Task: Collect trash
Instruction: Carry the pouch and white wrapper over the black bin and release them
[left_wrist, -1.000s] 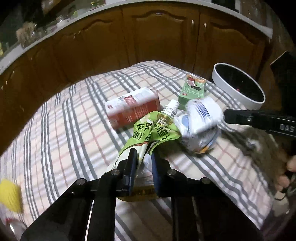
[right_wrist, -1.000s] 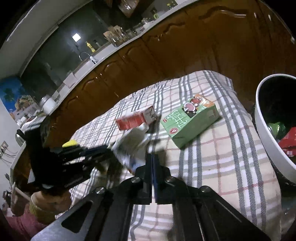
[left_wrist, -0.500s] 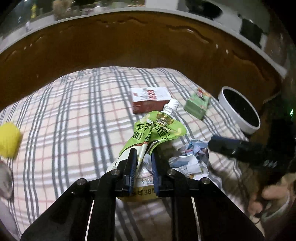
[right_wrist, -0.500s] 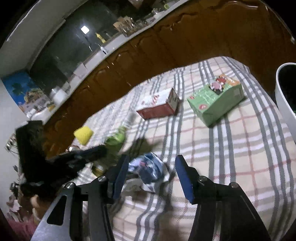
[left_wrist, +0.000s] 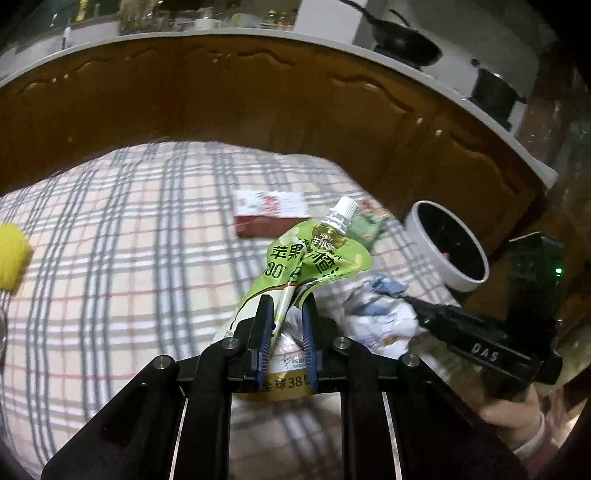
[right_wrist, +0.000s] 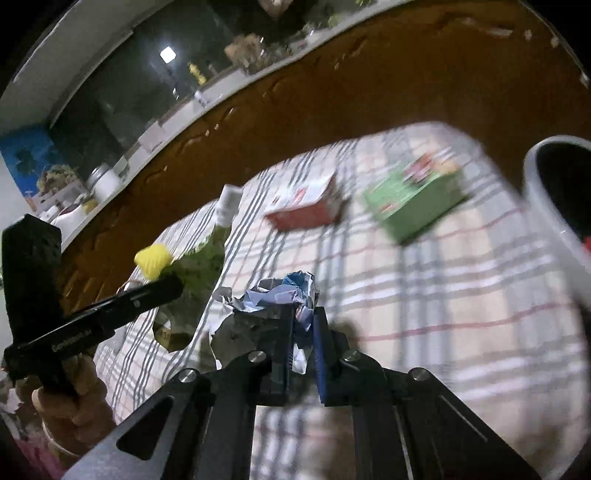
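Observation:
My left gripper (left_wrist: 287, 310) is shut on a green juice pouch (left_wrist: 314, 258) with a white spout, held above the checked tablecloth (left_wrist: 129, 266). My right gripper (right_wrist: 303, 317) is shut on a crumpled blue-and-white wrapper (right_wrist: 273, 299). That wrapper (left_wrist: 376, 317) also shows in the left wrist view, with the right gripper's fingers reaching in from the right. A red-and-white carton (left_wrist: 269, 214) and a green carton (right_wrist: 413, 199) lie on the cloth. A round white bin (left_wrist: 447, 243) stands at the table's right end.
A yellow object (left_wrist: 11, 258) lies at the left of the cloth. Brown wooden cabinets (left_wrist: 258, 107) run behind the table, with a worktop holding pans above. The bin (right_wrist: 554, 206) is at the right edge of the right wrist view.
My right gripper was open around the wrapper and has closed on it. My left gripper keeps hold of the pouch, and its view has swung left, raised.

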